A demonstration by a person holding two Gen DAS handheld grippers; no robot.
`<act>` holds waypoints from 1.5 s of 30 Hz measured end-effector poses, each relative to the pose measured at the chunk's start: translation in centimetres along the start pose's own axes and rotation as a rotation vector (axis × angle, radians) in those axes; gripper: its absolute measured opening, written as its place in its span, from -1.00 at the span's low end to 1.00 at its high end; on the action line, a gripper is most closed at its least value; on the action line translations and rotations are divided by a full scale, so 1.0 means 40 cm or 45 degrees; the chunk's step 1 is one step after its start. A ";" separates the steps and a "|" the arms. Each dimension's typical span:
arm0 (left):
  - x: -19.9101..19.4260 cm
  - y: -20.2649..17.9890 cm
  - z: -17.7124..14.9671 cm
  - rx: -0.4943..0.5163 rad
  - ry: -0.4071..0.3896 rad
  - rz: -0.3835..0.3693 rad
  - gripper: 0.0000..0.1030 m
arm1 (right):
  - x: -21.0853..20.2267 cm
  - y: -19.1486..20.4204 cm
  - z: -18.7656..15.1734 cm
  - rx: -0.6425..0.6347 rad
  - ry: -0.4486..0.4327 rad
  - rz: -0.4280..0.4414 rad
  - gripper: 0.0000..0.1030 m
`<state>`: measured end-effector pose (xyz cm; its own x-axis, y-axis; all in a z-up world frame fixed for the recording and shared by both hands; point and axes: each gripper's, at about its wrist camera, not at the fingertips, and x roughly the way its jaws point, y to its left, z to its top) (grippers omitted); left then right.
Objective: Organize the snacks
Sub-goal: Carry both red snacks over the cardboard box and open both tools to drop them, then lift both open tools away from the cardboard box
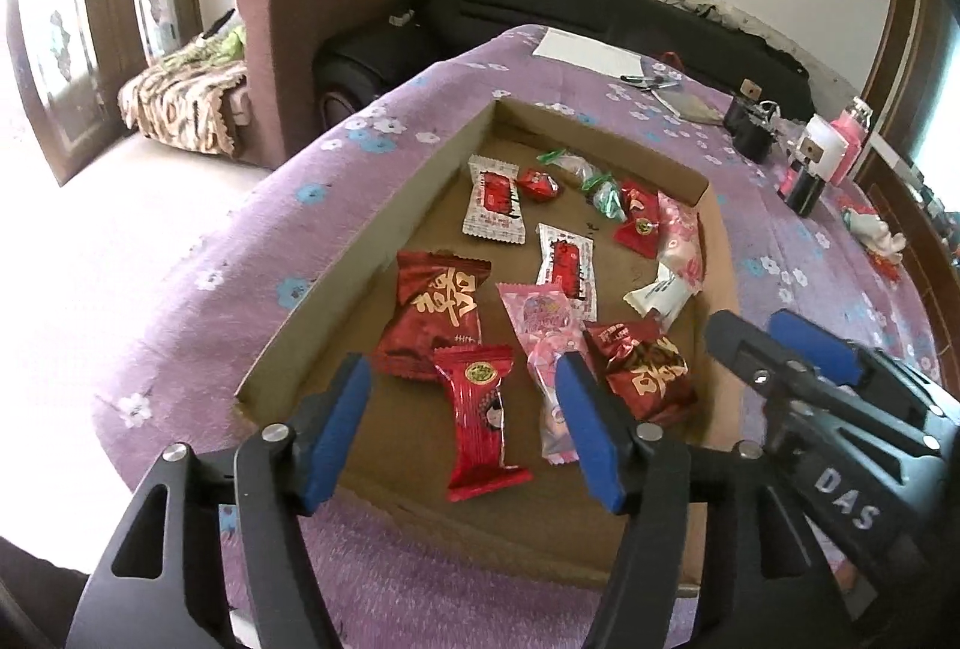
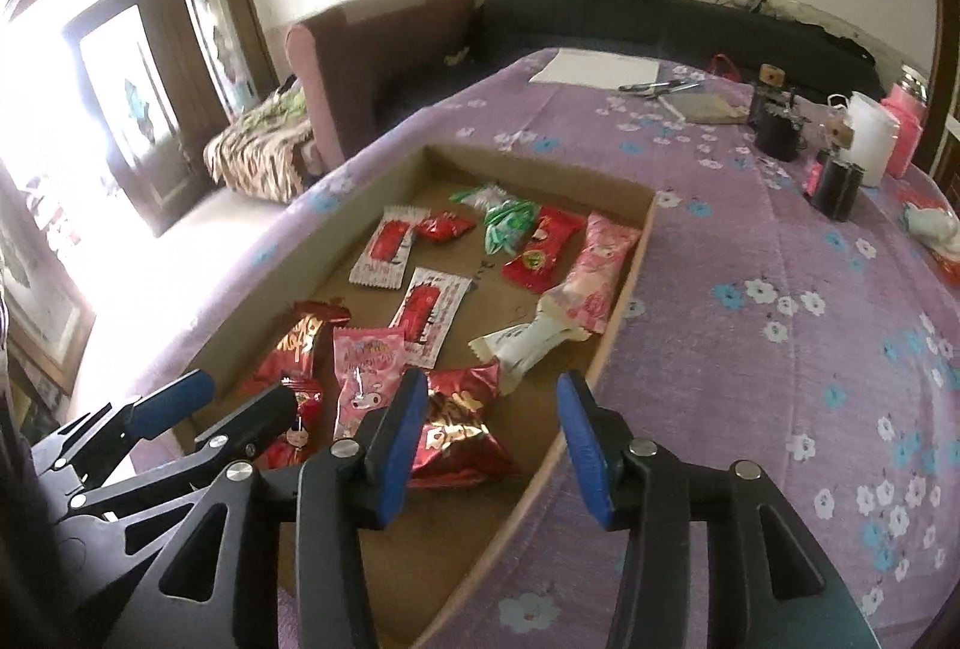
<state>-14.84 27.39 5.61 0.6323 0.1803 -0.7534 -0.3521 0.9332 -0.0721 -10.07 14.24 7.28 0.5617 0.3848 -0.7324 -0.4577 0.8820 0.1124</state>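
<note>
A shallow cardboard tray (image 1: 372,253) (image 2: 624,301) lies on the purple flowered cloth and holds several wrapped snacks: red packets (image 1: 435,313) (image 2: 456,427), white and red sachets (image 1: 495,199) (image 2: 429,313), pink packets (image 1: 543,325) (image 2: 594,271), green candies (image 1: 606,196) (image 2: 507,223) and a white bar (image 2: 528,343). My left gripper (image 1: 462,433) is open and empty above a red packet (image 1: 480,427) at the tray's near edge. My right gripper (image 2: 489,457) is open and empty over the tray's near right corner; it also shows in the left wrist view (image 1: 774,343).
On the far end of the table are a white sheet (image 2: 594,66), scissors (image 2: 657,86), black holders (image 2: 777,126), a white container (image 2: 870,138) and a pink bottle (image 2: 906,120). A brown armchair (image 1: 288,42) and black sofa (image 1: 600,12) stand behind.
</note>
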 end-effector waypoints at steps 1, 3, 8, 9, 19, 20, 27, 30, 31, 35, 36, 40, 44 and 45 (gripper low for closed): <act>-0.005 -0.006 -0.002 0.009 -0.006 0.017 0.26 | -0.007 -0.004 -0.002 0.007 -0.007 -0.001 0.05; -0.013 -0.018 -0.007 0.026 -0.014 0.048 0.29 | -0.027 -0.018 -0.009 0.021 -0.033 -0.013 0.17; -0.042 -0.056 -0.019 0.066 -0.048 0.108 0.44 | -0.067 -0.043 -0.036 0.026 -0.075 -0.060 0.32; -0.048 -0.063 -0.022 0.071 -0.055 0.108 0.44 | -0.074 -0.049 -0.042 0.029 -0.081 -0.065 0.34; -0.117 -0.125 -0.040 0.085 -0.183 0.132 0.44 | -0.140 -0.125 -0.095 0.081 -0.124 -0.102 0.38; -0.126 -0.128 -0.042 0.081 -0.206 0.139 0.44 | -0.148 -0.133 -0.101 0.086 -0.132 -0.107 0.38; -0.246 -0.131 -0.058 0.009 -0.526 0.233 0.81 | -0.183 -0.157 -0.129 0.083 -0.169 -0.127 0.41; -0.285 -0.121 -0.071 -0.011 -0.641 0.228 1.00 | -0.193 -0.155 -0.138 0.064 -0.183 -0.130 0.41; -0.289 -0.118 -0.074 -0.016 -0.672 0.220 1.00 | -0.197 -0.151 -0.141 0.053 -0.190 -0.133 0.41; -0.275 -0.116 -0.065 0.003 -0.611 0.161 1.00 | -0.204 -0.140 -0.149 0.026 -0.202 -0.130 0.42; -0.266 -0.117 -0.063 0.000 -0.577 0.148 1.00 | -0.205 -0.137 -0.151 0.022 -0.203 -0.129 0.43; -0.232 -0.123 -0.064 0.002 -0.467 0.128 1.00 | -0.204 -0.121 -0.158 0.000 -0.201 -0.128 0.47; -0.208 -0.125 -0.071 0.002 -0.400 0.113 1.00 | -0.199 -0.098 -0.167 -0.042 -0.193 -0.139 0.51; -0.198 -0.122 -0.070 -0.006 -0.374 0.102 1.00 | -0.198 -0.095 -0.169 -0.050 -0.192 -0.141 0.51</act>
<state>-20.07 20.53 10.11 0.7748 0.3363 -0.5354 -0.4117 0.9110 -0.0236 -17.44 6.00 8.10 0.7057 0.3247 -0.6298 -0.4123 0.9110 0.0077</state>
